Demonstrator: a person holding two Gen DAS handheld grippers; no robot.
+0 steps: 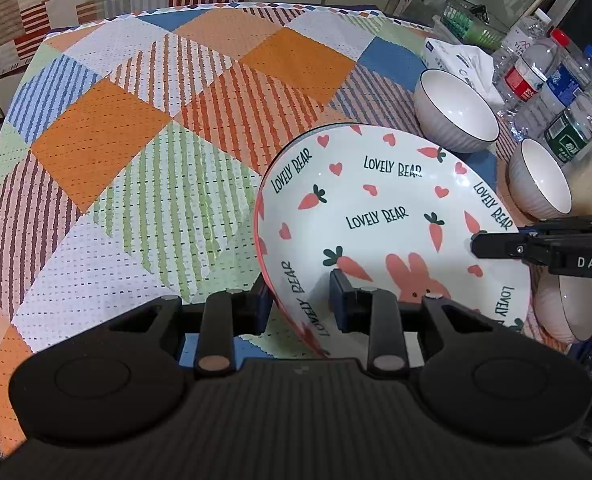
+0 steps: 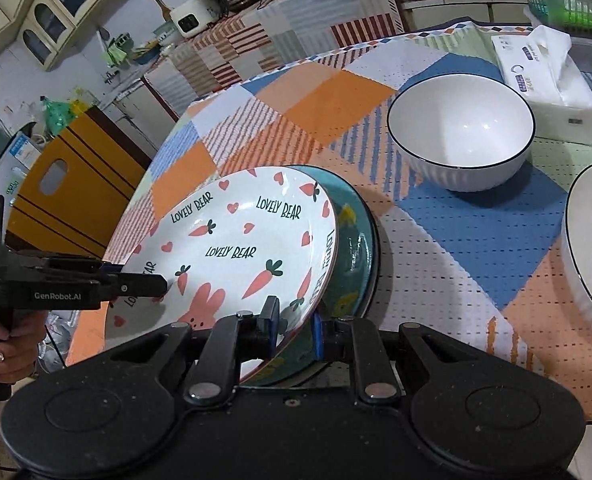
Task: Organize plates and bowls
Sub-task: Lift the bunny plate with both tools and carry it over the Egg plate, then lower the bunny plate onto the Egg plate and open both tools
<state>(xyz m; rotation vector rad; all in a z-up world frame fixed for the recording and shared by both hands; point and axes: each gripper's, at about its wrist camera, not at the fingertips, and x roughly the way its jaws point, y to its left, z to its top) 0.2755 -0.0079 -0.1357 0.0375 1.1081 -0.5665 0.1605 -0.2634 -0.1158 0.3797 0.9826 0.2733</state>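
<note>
Hand-held gripper on the left [image 1: 300,304] is clenched on the near rim of the white ceramic plate printed with pink carrots, hearts and a rabbit [image 1: 376,216], one blue pad under the rim and one on the inner face. Black lettering reading "LOVELY BEAR" repeats across the plate and round its edge. The right hand-held gripper [image 2: 293,328] grips the opposite rim, and its pads clamp that plate together with a teal ceramic plate with yellow shapes [image 2: 354,248] lying directly beneath it. Both plates are tilted, lifted off the bench with its checked orange, blue, green and white cloth [image 1: 135,160].

Seen from the left wrist, the right tool's black body carries the letters "DAS" at the plate's right edge; seen from the right wrist, the left tool's body reads "GenRobot.AI", with a person's hand [image 2: 3,344] around its handle.

Beyond the plate, to its right, a white ribbed bowl with a dark rim [image 1: 456,114] sits upright on the cloth, and a second bowl of the same kind [image 1: 540,180] stands nearer, just beside the plate's right edge. Behind the first bowl lie a white tissue pack with blue print too small to read [image 2: 544,76] and a cluster of clear plastic bottles with red, blue and green labels [image 1: 552,88].
</note>
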